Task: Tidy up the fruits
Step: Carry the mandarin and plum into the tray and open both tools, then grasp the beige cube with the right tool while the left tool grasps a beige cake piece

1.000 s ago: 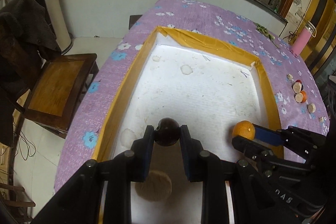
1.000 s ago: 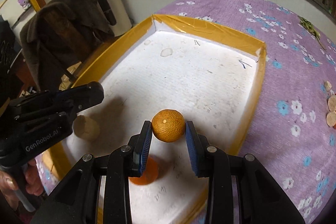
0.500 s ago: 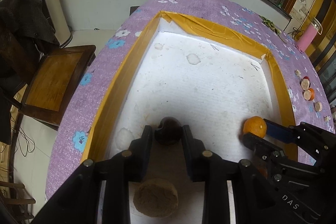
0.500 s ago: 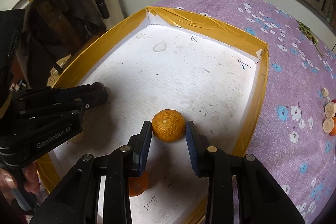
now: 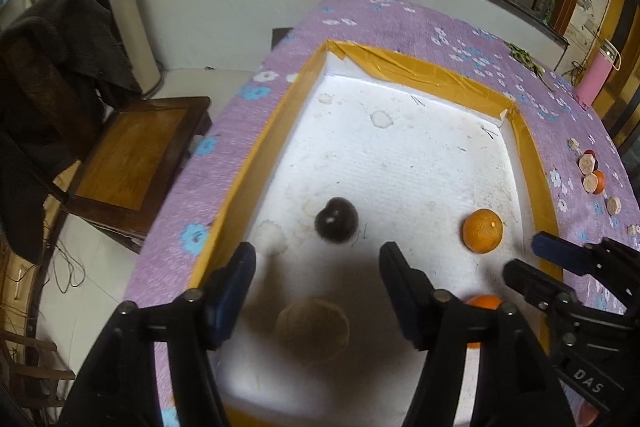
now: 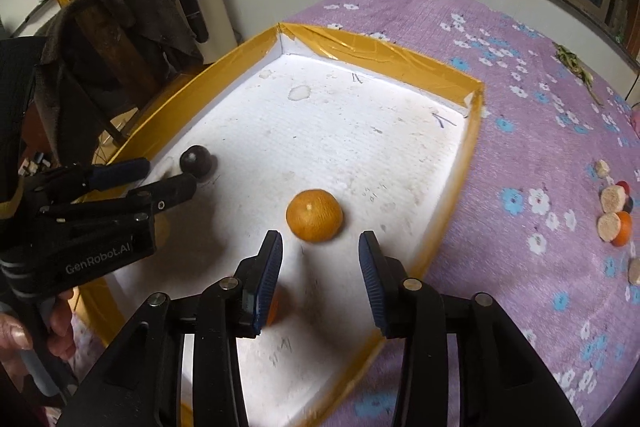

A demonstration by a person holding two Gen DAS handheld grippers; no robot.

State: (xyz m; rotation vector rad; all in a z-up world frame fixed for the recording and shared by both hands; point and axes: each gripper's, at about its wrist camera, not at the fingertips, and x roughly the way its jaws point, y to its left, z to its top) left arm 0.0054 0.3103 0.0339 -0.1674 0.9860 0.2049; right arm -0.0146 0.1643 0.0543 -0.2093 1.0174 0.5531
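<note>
A dark purple round fruit (image 5: 336,219) lies on the white floor of the yellow-rimmed tray (image 5: 400,71), just ahead of my open, empty left gripper (image 5: 316,263). It also shows in the right wrist view (image 6: 197,159). An orange (image 6: 315,215) lies on the tray floor just ahead of my open, empty right gripper (image 6: 320,247); it also shows in the left wrist view (image 5: 483,230). A brownish round fruit (image 5: 312,331) lies below the left gripper. A second orange fruit (image 5: 482,303) lies partly hidden under the right gripper's fingers.
The tray (image 6: 384,47) sits on a purple flowered cloth (image 6: 540,131). Several cut fruit pieces (image 6: 614,211) lie on the cloth at the right. A wooden chair (image 5: 132,155) with dark clothing stands left of the table. A pink bottle (image 5: 596,79) stands at far right.
Both grippers have opened and pulled back. The dark fruit and the orange, held between the fingers before, now rest on the tray floor.
</note>
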